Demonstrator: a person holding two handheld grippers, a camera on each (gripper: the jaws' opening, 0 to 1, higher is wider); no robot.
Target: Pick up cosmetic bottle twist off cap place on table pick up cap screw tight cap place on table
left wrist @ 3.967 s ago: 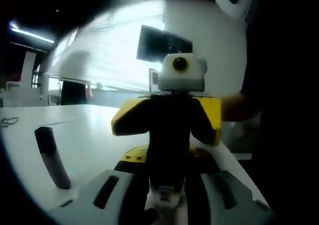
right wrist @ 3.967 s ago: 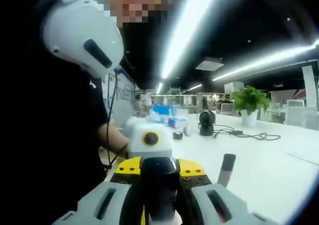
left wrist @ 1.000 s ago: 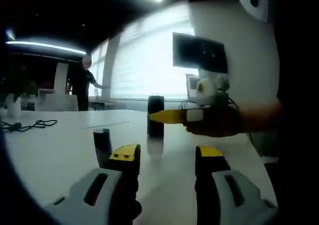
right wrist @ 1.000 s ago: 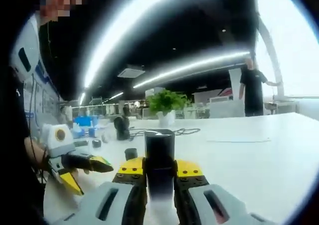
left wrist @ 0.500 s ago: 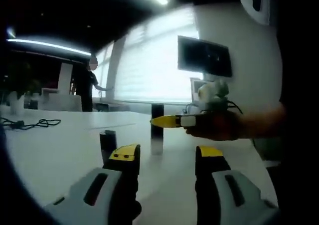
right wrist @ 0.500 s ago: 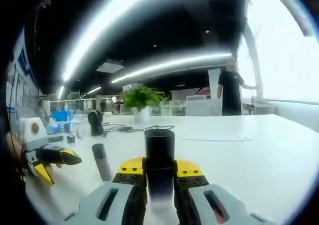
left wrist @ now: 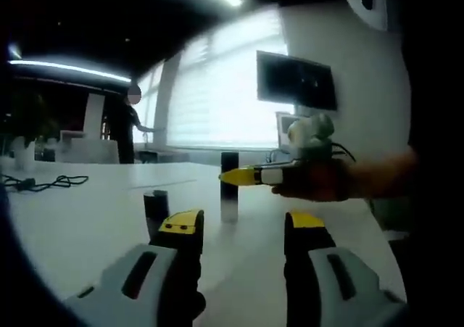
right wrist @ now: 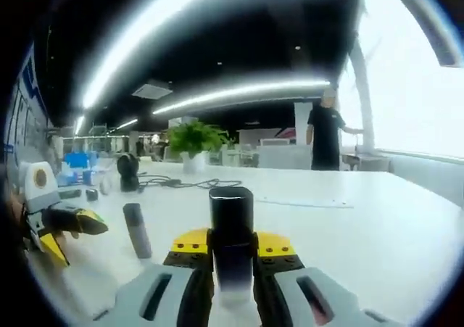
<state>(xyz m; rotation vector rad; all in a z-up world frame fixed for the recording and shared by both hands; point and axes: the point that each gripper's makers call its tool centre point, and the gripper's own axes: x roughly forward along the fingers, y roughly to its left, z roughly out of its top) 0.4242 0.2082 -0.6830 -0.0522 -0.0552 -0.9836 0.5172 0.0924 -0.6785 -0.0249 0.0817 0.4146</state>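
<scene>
The cosmetic bottle [right wrist: 231, 229] has a dark cap and a frosted pale body. My right gripper [right wrist: 232, 247] is shut on it, yellow jaw tips pressing on both sides. In the left gripper view the same bottle [left wrist: 229, 189] stands upright with its base at or just above the white table [left wrist: 87, 225], held by the right gripper [left wrist: 243, 175] and a hand. My left gripper [left wrist: 243, 225] is open with nothing between its jaws, a little short of the bottle. It also appears as the left gripper [right wrist: 71, 233] at the left edge of the right gripper view.
A slim dark tube [left wrist: 156, 204] stands on the table left of the bottle, seen as the tube [right wrist: 136, 229] in the other view. Further off are cables [left wrist: 36, 182], a potted plant [right wrist: 194, 142], a round dark device [right wrist: 129, 169], a wall monitor [left wrist: 293, 80] and a standing person [right wrist: 325, 135].
Four seconds ago both grippers were close together on the bottle. The left gripper has since let go and drawn back, open. In the last second only the views shifted slightly.
</scene>
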